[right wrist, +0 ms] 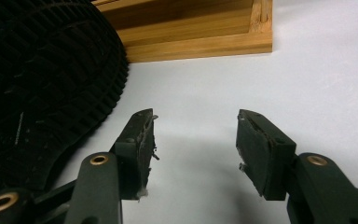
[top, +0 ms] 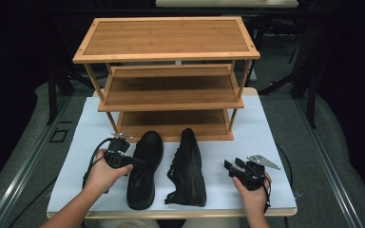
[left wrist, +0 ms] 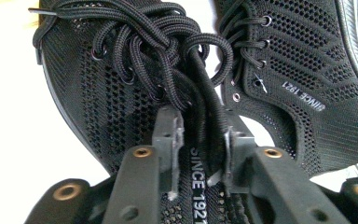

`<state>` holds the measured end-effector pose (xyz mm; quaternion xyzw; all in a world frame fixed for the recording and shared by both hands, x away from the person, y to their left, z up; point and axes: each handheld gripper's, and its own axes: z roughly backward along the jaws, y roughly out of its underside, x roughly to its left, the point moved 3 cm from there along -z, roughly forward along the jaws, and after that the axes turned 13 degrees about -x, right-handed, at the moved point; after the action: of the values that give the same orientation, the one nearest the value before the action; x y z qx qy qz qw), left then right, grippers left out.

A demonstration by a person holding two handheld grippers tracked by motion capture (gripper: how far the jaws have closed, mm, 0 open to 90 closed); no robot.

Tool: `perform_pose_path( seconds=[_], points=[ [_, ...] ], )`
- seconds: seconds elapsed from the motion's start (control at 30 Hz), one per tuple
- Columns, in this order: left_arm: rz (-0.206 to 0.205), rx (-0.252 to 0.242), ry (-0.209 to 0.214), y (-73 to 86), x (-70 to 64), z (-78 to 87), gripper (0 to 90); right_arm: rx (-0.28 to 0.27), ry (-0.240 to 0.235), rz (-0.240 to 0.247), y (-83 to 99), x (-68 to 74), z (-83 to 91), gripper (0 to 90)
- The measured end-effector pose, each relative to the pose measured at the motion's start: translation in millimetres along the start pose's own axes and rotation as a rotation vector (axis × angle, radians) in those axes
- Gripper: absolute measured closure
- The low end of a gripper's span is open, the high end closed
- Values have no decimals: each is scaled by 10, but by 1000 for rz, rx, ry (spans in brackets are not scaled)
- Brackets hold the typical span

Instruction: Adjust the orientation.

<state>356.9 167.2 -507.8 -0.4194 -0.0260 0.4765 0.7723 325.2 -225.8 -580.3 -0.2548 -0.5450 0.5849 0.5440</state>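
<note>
2 black knit mesh lace-up shoes lay on the white table top (top: 261,133) in front of the 3-tier bamboo shoe rack (top: 168,52). The left shoe (top: 145,168) sat upright beside the right shoe (top: 188,168), which was tipped on its side with its sole toward the right gripper (top: 233,167). The left gripper (left wrist: 200,144) reached over the left shoe's opening, its jaws narrowed around the tongue (left wrist: 200,158) printed "SINCE 1921", below the knotted laces (left wrist: 154,42). The right gripper hovered near the table, jaws wide and holding nothing, just beside the right shoe's ridged sole (right wrist: 42,84).
</note>
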Motion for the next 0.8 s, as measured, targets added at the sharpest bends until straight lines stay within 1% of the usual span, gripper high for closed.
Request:
perform_pose_path(
  seconds=[0.1,0.13,0.23,0.27,0.3,0.33,0.37,0.43,0.5,0.57,0.63,0.8],
  points=[
    [7,8,5,-2,11,-5,755,1,1,1,1,0,-1,462],
    [22,14,9,-8,20,-7,762,1,1,3,1,0,-1,461],
    [26,28,9,-18,22,-4,776,0,0,1,0,0,-1,461],
    [46,36,14,-43,8,3,826,2,1,0,1,-1,-1,461],
    [46,36,14,-43,8,3,828,2,1,0,1,-1,-1,461],
    [34,50,-2,-63,-7,4,829,3,2,0,0,-2,-1,461],
    [26,55,-10,-72,-14,5,830,1,1,0,0,-1,-1,461],
    [20,60,-16,-80,-19,8,833,0,0,1,0,0,0,461],
    [0,85,-35,-108,-44,28,836,1,1,-1,0,-1,0,461],
    [-12,99,-44,-121,-56,37,838,0,2,-1,0,-2,0,461],
    [-18,104,-51,-127,-66,42,839,0,2,-1,0,-2,1,461],
    [-69,148,-102,-206,-117,107,839,0,6,-2,-3,-4,14,461]
  ],
)
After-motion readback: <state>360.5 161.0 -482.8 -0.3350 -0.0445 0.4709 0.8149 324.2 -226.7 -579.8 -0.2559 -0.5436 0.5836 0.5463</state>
